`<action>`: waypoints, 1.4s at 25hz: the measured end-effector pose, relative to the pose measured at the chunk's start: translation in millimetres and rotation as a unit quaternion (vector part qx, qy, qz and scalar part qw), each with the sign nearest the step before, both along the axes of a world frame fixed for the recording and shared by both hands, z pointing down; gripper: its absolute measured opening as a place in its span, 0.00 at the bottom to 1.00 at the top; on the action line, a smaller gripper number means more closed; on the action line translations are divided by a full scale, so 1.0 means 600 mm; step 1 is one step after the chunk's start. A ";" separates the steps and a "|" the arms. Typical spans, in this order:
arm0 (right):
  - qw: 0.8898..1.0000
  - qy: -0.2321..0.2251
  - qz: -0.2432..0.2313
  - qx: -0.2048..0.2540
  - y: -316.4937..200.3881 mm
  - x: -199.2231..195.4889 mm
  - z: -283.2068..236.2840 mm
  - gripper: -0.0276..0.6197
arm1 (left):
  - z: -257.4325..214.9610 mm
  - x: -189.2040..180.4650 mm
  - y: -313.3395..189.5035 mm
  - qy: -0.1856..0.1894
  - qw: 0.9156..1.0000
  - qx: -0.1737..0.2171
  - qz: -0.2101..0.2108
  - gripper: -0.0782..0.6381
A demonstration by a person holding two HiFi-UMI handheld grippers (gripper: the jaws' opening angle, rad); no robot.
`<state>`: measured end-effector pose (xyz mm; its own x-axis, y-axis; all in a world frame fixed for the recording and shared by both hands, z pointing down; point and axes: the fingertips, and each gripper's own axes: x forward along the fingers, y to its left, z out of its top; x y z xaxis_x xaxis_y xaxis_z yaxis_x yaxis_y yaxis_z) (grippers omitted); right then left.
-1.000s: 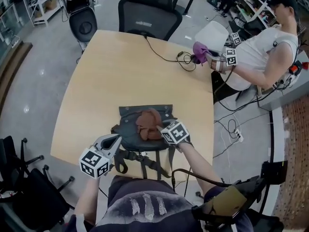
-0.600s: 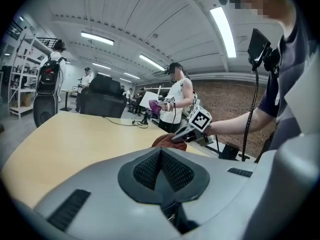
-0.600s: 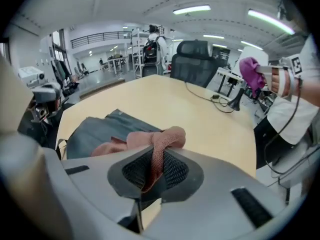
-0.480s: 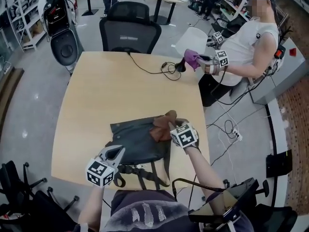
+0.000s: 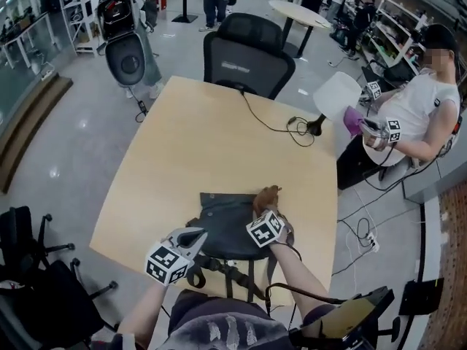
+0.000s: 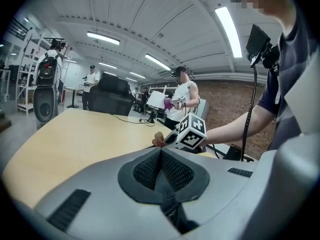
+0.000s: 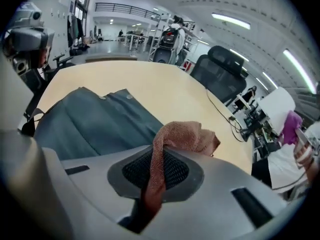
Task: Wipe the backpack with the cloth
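One pale wooden table with rounded corners (image 5: 197, 144) fills the middle of the head view. At its far edge stands one black mesh office chair (image 5: 248, 60). Past the table's right side sits a second person in a white top (image 5: 419, 115), holding two marker-cubed grippers of their own, one of them with a purple cloth (image 5: 352, 120).

One dark grey-blue fabric backpack (image 5: 222, 221) lies flat on the table at the near edge, right in front of the wearer. Its black straps (image 5: 233, 268) hang over that edge. In the right gripper view the backpack (image 7: 90, 124) spreads out to the left of the jaws, with two small studs on its upper flap.

Two grey grippers are in use. The left gripper (image 5: 191, 235) sits at the backpack's near left corner. In its own view the jaws (image 6: 160, 156) are pressed together with nothing between them.

The right gripper (image 5: 268, 211) is over the backpack's right edge. Its jaws (image 7: 155, 169) are clamped on one rust-brown terry cloth (image 7: 185, 136), which bunches up beyond the tips. In the head view the cloth (image 5: 267, 195) lies at the backpack's far right corner.

One thin black cable (image 5: 270, 119) trails across the far side of the table, well apart from the backpack.
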<state>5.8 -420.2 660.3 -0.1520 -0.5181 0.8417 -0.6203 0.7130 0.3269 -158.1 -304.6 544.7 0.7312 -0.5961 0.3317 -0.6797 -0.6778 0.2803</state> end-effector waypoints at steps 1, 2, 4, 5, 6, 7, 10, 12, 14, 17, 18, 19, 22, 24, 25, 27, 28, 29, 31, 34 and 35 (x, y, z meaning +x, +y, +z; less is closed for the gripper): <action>1.000 0.004 -0.018 -0.009 0.010 -0.027 0.010 0.09 | 0.003 -0.015 0.004 0.002 1.000 -0.003 -0.008 0.12; 0.999 0.006 -0.037 -0.015 0.019 -0.056 0.016 0.09 | 0.007 -0.032 0.010 0.004 1.000 -0.005 -0.017 0.12; 0.997 0.002 -0.069 -0.024 0.032 -0.113 0.019 0.09 | 0.010 -0.065 0.020 0.007 0.999 -0.006 -0.035 0.12; 0.996 -0.003 -0.083 -0.028 0.036 -0.139 0.017 0.09 | 0.010 -0.079 0.022 0.008 0.999 -0.006 -0.043 0.12; 0.995 -0.009 -0.094 -0.032 0.038 -0.163 0.014 0.09 | 0.009 -0.091 0.024 0.009 0.999 -0.005 -0.050 0.12; 0.994 -0.015 -0.104 -0.036 0.040 -0.183 0.011 0.09 | 0.009 -0.101 0.024 0.010 0.998 -0.005 -0.056 0.12; 0.988 -0.039 -0.139 -0.060 0.056 -0.232 0.009 0.09 | 0.016 -0.115 0.028 0.014 0.997 -0.015 -0.070 0.12; 0.982 -0.051 -0.165 -0.076 0.071 -0.260 0.011 0.09 | 0.024 -0.118 0.028 0.016 0.997 -0.020 -0.073 0.12; 0.978 -0.055 -0.183 -0.080 0.075 -0.281 0.011 0.09 | 0.026 -0.120 0.017 0.015 0.997 -0.017 -0.068 0.12; 0.968 -0.100 -0.200 -0.111 0.102 -0.328 0.002 0.09 | 0.028 -0.134 0.020 0.013 0.997 -0.020 -0.069 0.12; 0.962 -0.125 -0.207 -0.127 0.118 -0.347 -0.003 0.09 | 0.029 -0.139 0.024 0.013 0.997 -0.022 -0.071 0.12; 0.955 -0.151 -0.213 -0.140 0.132 -0.363 -0.010 0.09 | 0.030 -0.142 0.026 0.012 0.997 -0.022 -0.071 0.12; 0.935 -0.246 -0.201 -0.160 0.143 -0.390 -0.060 0.09 | 0.025 -0.138 0.022 0.012 0.997 -0.021 -0.068 0.12; 0.906 -0.343 -0.159 -0.190 0.139 -0.392 -0.111 0.09 | 0.023 -0.131 0.018 0.015 0.997 -0.024 -0.071 0.12; 0.882 -0.400 -0.130 -0.211 0.135 -0.390 -0.139 0.09 | 0.023 -0.128 0.015 0.017 0.997 -0.026 -0.071 0.12; 0.829 -0.497 -0.070 -0.248 0.119 -0.380 -0.180 0.09 | 0.024 -0.122 0.011 0.018 0.997 -0.029 -0.068 0.12; 0.812 -0.522 -0.041 -0.258 0.108 -0.370 -0.184 0.09 | 0.024 -0.119 0.010 0.017 0.997 -0.030 -0.065 0.12; 0.810 -0.526 -0.017 -0.259 0.096 -0.358 -0.175 0.09 | 0.025 -0.115 0.011 0.015 0.997 -0.031 -0.062 0.12; 0.839 -0.484 0.012 -0.247 0.078 -0.326 -0.129 0.09 | 0.024 -0.106 0.014 0.011 0.998 -0.034 -0.056 0.12; 0.911 -0.351 0.012 -0.216 0.074 -0.268 -0.052 0.09 | 0.021 -0.098 0.018 0.006 0.998 -0.035 -0.051 0.12; 0.934 -0.301 0.000 -0.193 0.072 -0.247 -0.035 0.09 | 0.022 -0.097 0.019 0.005 0.998 -0.035 -0.051 0.12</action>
<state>-142.1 -377.1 639.6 -0.6581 -0.1931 0.7278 -0.6087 0.7054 -0.3632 -216.1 -293.0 557.6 0.6718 -0.6426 0.3685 -0.7408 -0.5837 0.3325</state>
